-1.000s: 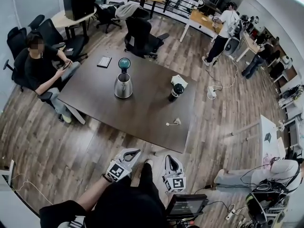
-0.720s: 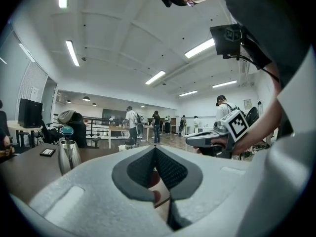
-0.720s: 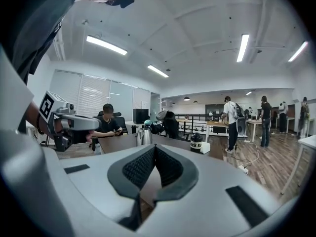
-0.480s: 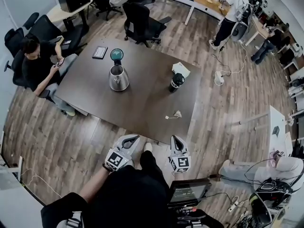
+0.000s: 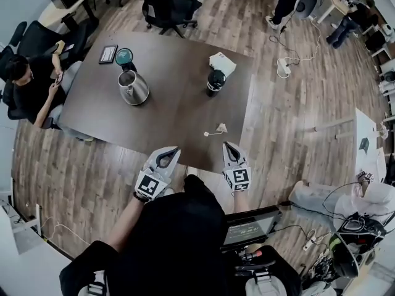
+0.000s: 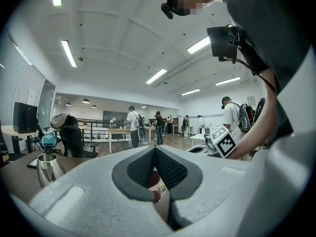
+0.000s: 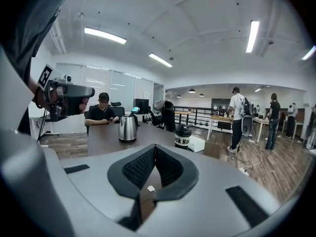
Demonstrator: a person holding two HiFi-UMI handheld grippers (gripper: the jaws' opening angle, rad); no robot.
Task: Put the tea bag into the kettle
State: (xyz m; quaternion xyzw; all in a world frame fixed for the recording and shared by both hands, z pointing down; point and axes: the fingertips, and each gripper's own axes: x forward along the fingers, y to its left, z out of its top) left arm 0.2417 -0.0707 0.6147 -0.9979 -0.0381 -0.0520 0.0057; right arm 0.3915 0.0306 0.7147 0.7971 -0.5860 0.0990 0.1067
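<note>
The steel kettle stands lidless at the far left of the dark table; it also shows as the kettle and the kettle in the gripper views. Its teal lid rests just behind it. The tea bag lies near the table's front edge, its string trailing left. My left gripper and right gripper hover at that front edge, both shut and holding nothing. The right gripper is just short of the tea bag. In the gripper views, the left gripper and right gripper have their jaws meeting at the tips.
A black jar and a white box stand at the table's far right. A tablet lies at the far left corner. A person sits at the table's left end. Office chairs stand behind it.
The table has come closer. Both grippers, still shut, have moved forward from over the floor to the table's near edge.
</note>
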